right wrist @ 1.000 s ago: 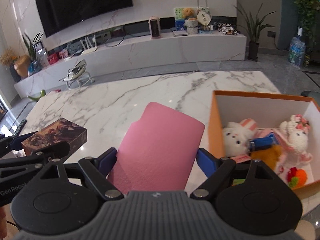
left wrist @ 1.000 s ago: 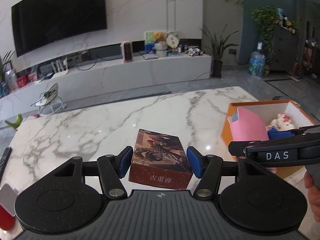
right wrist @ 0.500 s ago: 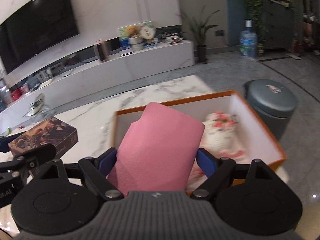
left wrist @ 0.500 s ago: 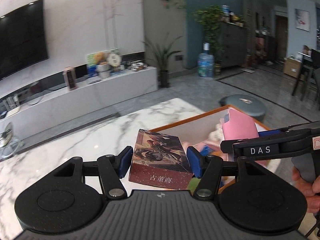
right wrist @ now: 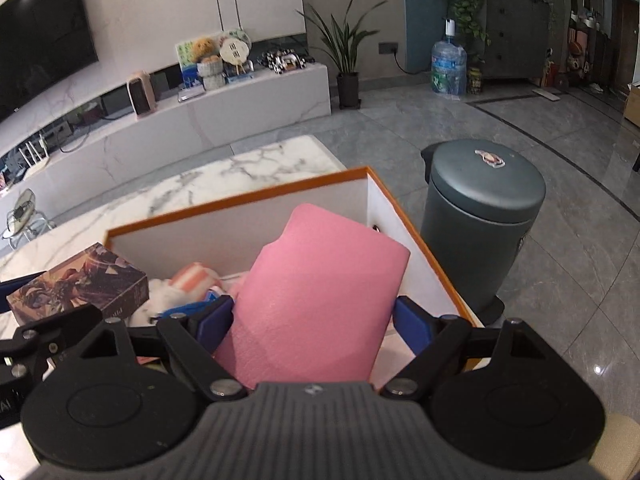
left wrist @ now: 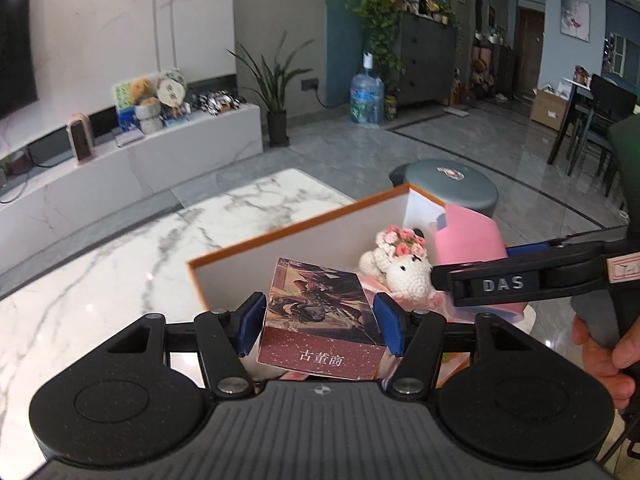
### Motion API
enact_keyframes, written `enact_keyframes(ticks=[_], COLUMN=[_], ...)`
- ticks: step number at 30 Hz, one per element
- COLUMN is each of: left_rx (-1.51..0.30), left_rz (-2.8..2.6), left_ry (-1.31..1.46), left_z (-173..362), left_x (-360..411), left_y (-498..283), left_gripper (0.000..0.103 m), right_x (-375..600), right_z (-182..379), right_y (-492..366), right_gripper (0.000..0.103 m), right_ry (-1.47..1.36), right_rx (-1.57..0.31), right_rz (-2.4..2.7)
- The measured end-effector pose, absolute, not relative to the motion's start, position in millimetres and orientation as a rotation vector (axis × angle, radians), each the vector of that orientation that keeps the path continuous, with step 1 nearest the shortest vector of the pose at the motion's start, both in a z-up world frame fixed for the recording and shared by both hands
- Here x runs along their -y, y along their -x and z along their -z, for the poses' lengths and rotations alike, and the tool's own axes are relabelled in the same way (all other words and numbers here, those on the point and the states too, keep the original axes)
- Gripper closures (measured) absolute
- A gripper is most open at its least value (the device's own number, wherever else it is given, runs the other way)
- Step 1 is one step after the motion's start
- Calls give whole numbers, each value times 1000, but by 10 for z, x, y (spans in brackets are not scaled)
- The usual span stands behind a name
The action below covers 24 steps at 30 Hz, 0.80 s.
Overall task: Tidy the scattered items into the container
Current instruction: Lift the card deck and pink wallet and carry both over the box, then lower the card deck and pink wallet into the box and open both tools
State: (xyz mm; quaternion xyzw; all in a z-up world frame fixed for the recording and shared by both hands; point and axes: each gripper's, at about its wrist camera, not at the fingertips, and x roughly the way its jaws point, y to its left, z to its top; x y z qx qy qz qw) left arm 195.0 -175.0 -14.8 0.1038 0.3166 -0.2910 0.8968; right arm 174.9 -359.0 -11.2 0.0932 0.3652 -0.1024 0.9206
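Both claws have swung from over the bare worktop (left wrist: 120,264) to above the box (right wrist: 240,200) at its corner. Left claw (left wrist: 318,326) pinches the card box (left wrist: 320,312), held over the box's near wall. Right claw (right wrist: 312,320) pinches the pink pouch (right wrist: 320,280), held over the interior near the far right corner. A plush toy (left wrist: 404,268) already lies inside. Judgement: carrying is done; lowering and release remain.
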Motion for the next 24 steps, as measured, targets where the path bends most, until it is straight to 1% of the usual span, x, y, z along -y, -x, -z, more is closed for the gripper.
enact_keyframes(ticks=[6, 13, 21, 24], left_rx=[-676, -718, -720, -716], left_rz=[683, 694, 687, 686], left_ry=[-236, -258, -291, -299], left_z=[313, 500, 557, 557], left_x=[1998, 2147, 2200, 2202], left_y=[-2019, -2095, -2098, -2080], left_gripper=[34, 34, 34, 34], right_x=[3763, 3879, 3781, 3779], right_z=[251, 475, 557, 563], right_y=[-1911, -2051, -2090, -2086], right_gripper=[16, 16, 15, 15], right_ry=[-183, -200, -45, -29], right_rx=[-773, -860, -891, -895], right_rz=[209, 156, 151, 143])
